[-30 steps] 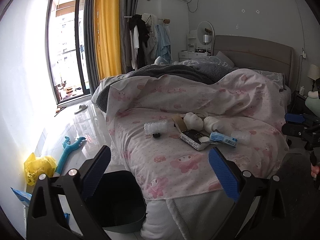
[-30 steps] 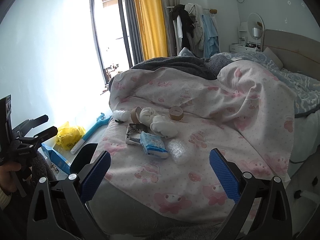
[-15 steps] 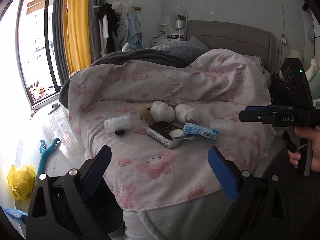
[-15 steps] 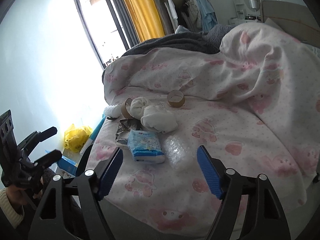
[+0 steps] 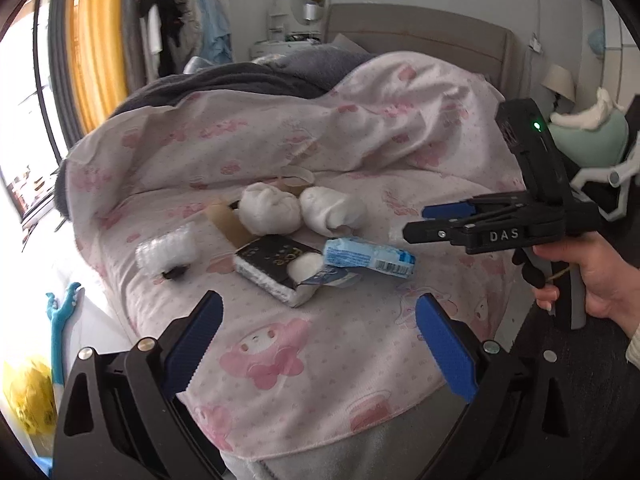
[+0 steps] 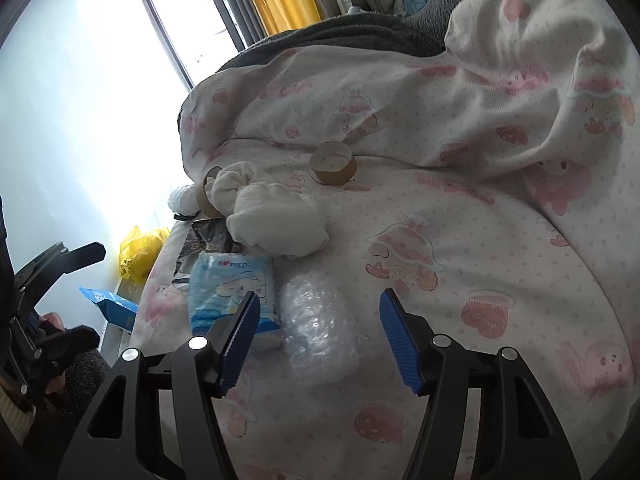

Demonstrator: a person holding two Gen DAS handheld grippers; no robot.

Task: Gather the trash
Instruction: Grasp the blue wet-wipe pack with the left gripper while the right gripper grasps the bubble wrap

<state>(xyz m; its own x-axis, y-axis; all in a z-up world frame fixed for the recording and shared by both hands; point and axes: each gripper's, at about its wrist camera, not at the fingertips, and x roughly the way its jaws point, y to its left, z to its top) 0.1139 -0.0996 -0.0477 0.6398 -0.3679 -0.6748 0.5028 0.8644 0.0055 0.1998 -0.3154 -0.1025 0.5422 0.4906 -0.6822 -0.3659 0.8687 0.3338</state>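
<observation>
The right gripper (image 6: pixel 316 336) hovers low over the bed, its jaws half spread and just been closing, with a roll of bubble wrap (image 6: pixel 316 328) lying between them, not yet pinched. A blue tissue pack (image 6: pixel 232 292) touches the wrap at nine o'clock; white sock bundles (image 6: pixel 280 220) lie at twelve. The left gripper (image 5: pixel 316 340) hangs wide open and empty above the pink patterned bedspread (image 5: pixel 280 360). A yellow curtain (image 5: pixel 92 40) hangs beyond.

Pink-printed bedspread (image 5: pixel 320 360), blue tissue pack (image 6: pixel 232 292)
</observation>
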